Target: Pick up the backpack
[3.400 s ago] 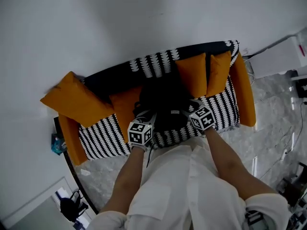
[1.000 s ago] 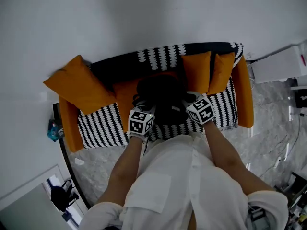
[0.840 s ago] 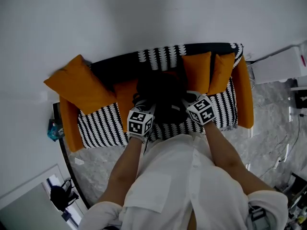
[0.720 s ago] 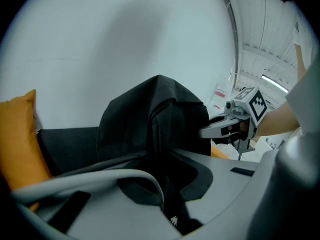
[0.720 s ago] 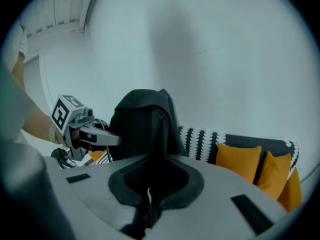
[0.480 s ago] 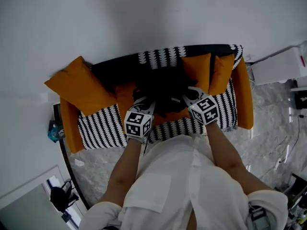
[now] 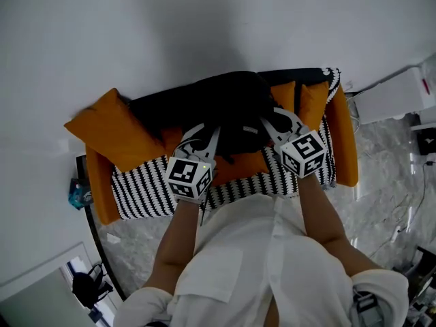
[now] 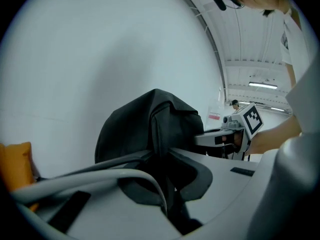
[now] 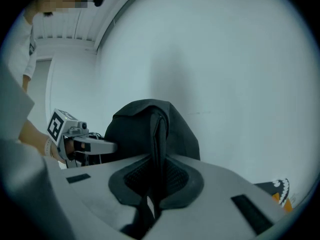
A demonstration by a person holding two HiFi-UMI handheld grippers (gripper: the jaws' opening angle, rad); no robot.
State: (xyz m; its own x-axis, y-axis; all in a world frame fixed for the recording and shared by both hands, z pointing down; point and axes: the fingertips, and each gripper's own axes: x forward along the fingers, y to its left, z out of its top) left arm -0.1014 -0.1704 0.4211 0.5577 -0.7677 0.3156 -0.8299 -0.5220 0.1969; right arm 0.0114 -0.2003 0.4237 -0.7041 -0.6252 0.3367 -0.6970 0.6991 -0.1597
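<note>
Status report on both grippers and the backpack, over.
Left gripper and right gripper both shut on backpack. Backpack held up above sofa. No obstruction seen.

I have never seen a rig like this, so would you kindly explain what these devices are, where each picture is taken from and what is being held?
There is no robot: a person holds a two-jaw gripper in each hand. The top-down picture comes from a camera on the person's head; it shows the left gripper and the right gripper, each bearing a cube with square markers. The other two pictures come from cameras riding on the grippers, looking along their jaws. Below stands a black-and-white striped sofa with orange cushions. Both grippers are shut on the black backpack, one at each side, and it appears lifted off the seat, in front of the white wall.
</note>
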